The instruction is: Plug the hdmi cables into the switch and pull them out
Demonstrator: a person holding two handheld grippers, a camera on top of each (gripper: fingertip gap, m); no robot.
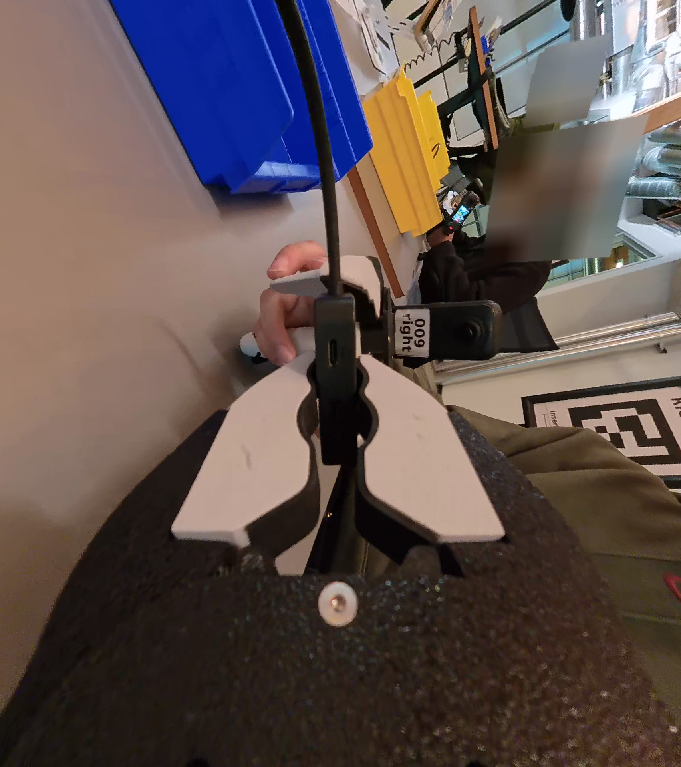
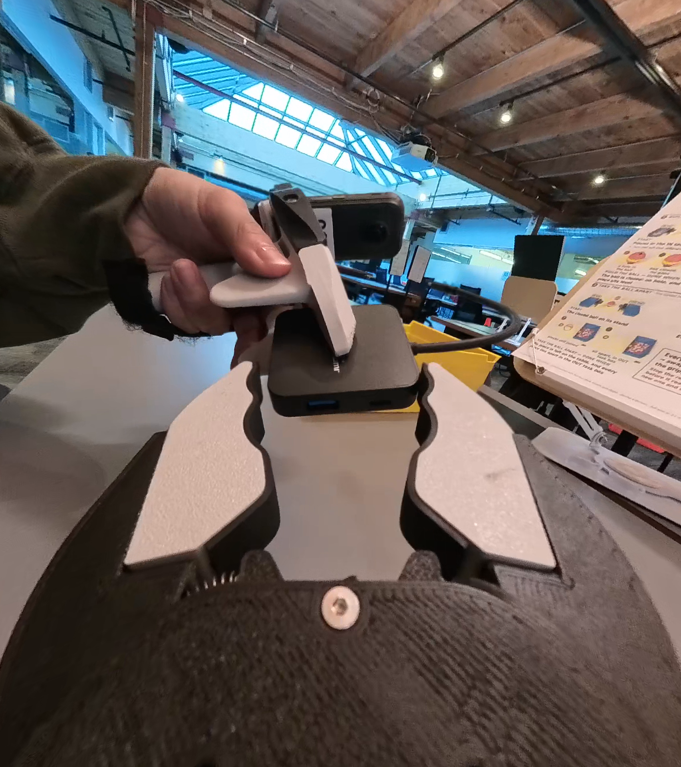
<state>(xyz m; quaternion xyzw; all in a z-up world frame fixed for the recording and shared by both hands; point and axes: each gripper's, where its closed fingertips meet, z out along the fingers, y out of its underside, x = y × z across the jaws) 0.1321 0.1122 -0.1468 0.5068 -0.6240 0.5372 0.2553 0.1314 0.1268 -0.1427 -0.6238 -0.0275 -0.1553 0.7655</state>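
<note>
Counter, pale grey, spreads beneath both sets of jaws. Blue bins and a yellow bin lie well beyond the left gripper, and an instruction sheet on a stand rises to the right of the right gripper. That right gripper has its jaws spread wide with nothing between them. Just ahead of their tips sits the switch, a flat black box held off the counter, its ports facing the jaws. The left gripper's jaws are clamped narrowly on the switch, which stands on edge between them. A black cable runs from the switch's far end, away from the jaws.
</note>
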